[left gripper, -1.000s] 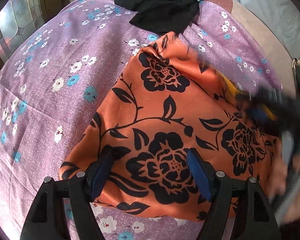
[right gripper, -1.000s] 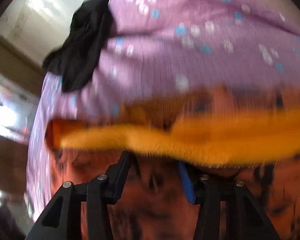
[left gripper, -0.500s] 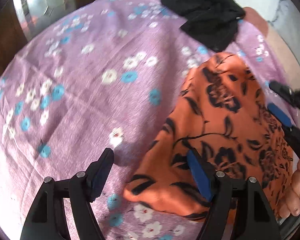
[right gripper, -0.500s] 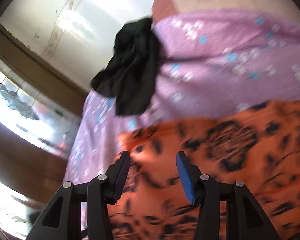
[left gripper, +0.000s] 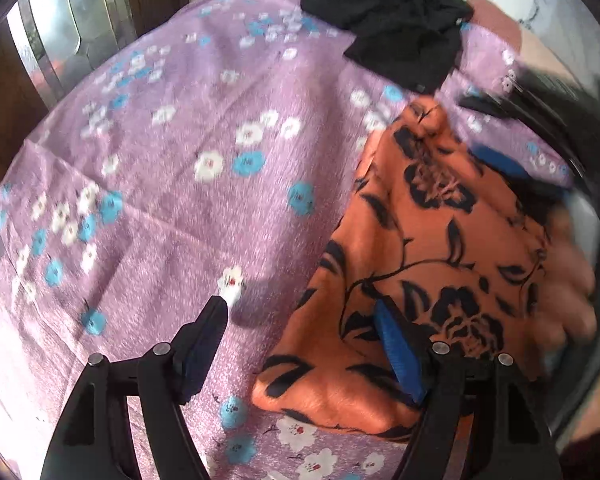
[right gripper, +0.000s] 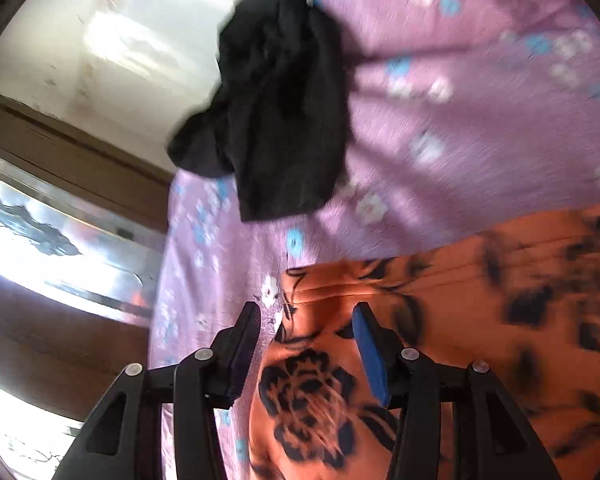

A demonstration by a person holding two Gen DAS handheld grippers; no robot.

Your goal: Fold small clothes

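An orange garment with black flowers [left gripper: 428, 264] lies folded on the purple floral bedsheet [left gripper: 172, 184]; it also shows in the right wrist view [right gripper: 480, 320]. My left gripper [left gripper: 300, 340] is open and empty, over the garment's near left edge. My right gripper [right gripper: 306, 332] is open and empty, over the garment's far corner; it shows blurred at the right of the left wrist view [left gripper: 512, 152]. A crumpled black garment [left gripper: 396, 24] lies at the far end of the sheet, also in the right wrist view [right gripper: 276, 112].
A wooden frame with glass panes [left gripper: 56, 44] stands to the left of the bed. A pale wall [right gripper: 100, 32] is behind the black garment. A hand [left gripper: 568, 280] holds the right gripper at the right edge.
The right gripper has let go of the garment's edge, which now lies folded over. The left gripper has shifted left off the middle of the garment. Both views have swung left.
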